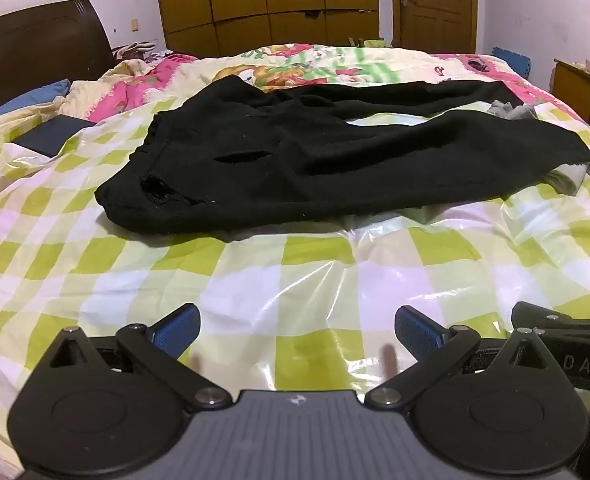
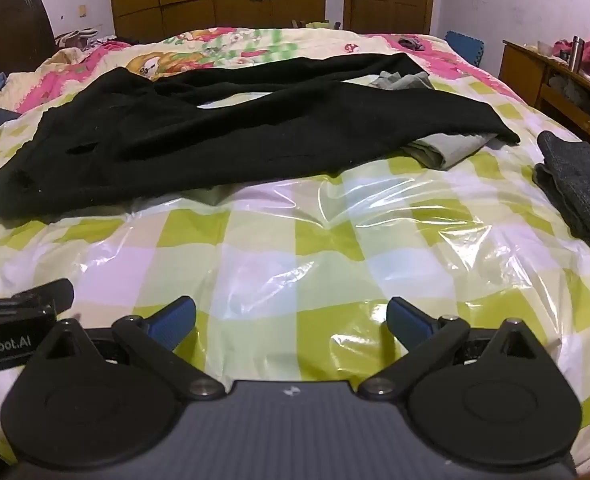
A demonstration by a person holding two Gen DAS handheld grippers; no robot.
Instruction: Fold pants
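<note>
Pants [image 1: 315,152] lie spread mid-frame on the bed [image 1: 255,272]; left gripper [image 1: 297,332] and right gripper [image 2: 291,320] gape empty, bottom centre; best pinch waistband corner and cuff together

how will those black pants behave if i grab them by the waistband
Probably floppy: the black pants lie limp and creased, so the legs would likely hang and drag. They may slide easily, since the clear plastic sheet beneath looks glossy.
</note>
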